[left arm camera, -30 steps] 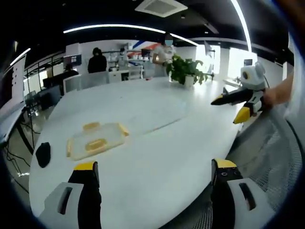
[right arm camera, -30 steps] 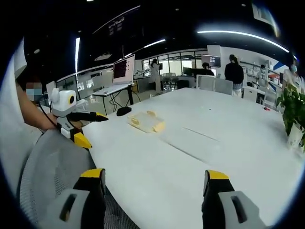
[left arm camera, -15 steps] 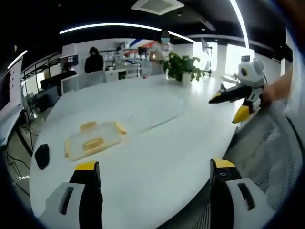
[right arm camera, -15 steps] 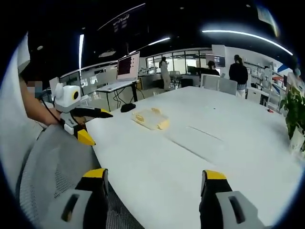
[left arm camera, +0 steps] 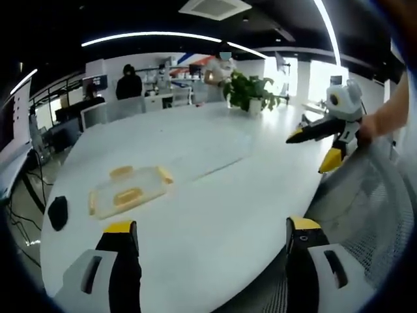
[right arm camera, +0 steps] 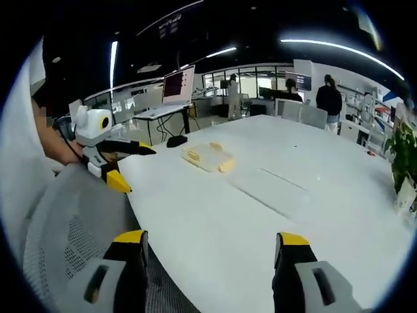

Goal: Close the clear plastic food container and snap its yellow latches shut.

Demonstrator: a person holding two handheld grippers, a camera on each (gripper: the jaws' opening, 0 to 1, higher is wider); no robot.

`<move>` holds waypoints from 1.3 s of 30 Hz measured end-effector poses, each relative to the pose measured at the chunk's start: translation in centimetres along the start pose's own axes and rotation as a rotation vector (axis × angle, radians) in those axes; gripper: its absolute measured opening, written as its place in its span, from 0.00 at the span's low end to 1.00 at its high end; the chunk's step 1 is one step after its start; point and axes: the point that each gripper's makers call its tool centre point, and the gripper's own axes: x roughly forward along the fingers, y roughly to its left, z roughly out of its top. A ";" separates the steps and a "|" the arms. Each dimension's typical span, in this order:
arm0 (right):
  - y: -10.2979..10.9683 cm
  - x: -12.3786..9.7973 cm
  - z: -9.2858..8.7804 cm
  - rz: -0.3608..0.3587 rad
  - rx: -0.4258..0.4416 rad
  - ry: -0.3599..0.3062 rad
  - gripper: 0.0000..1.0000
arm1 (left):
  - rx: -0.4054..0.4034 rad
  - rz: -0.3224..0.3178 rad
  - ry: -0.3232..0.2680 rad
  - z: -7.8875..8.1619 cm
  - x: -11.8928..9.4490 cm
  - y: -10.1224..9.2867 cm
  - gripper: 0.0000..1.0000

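A clear plastic food container [left arm camera: 130,190] with yellow latches lies flat on the white table [left arm camera: 215,195], left of centre and well beyond my left gripper [left arm camera: 212,238], which stands open and holds nothing. In the right gripper view the same container [right arm camera: 208,157] sits far off on the table [right arm camera: 260,215], and my right gripper [right arm camera: 210,246] is open above the near table edge. The right gripper [left arm camera: 324,140] enters the left gripper view at the right, held by a hand. At the left of the right gripper view hangs the left gripper [right arm camera: 114,160], jaws apart.
A grey mesh chair back [right arm camera: 71,241] is near at the lower left of the right gripper view, and the mesh chair [left arm camera: 365,215] lies right in the left view. A potted plant [left arm camera: 251,94] stands far on the table. A black object [left arm camera: 57,212] lies at its left edge. People stand behind.
Only small hand drift: both views have shifted slightly. The container lies where it did and both grippers stay open.
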 end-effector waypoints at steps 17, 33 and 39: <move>-1.4 -0.4 0.4 -0.078 0.011 -0.026 0.86 | 0.033 -0.052 0.021 -0.4 0.1 -1.1 0.91; 0.2 -0.9 2.3 -0.012 -0.019 -0.109 0.79 | 0.044 -0.033 0.002 0.1 0.1 -1.0 0.94; 0.1 -0.6 1.8 -0.006 -0.034 -0.080 0.79 | 0.046 -0.011 0.011 0.1 0.3 -0.5 0.93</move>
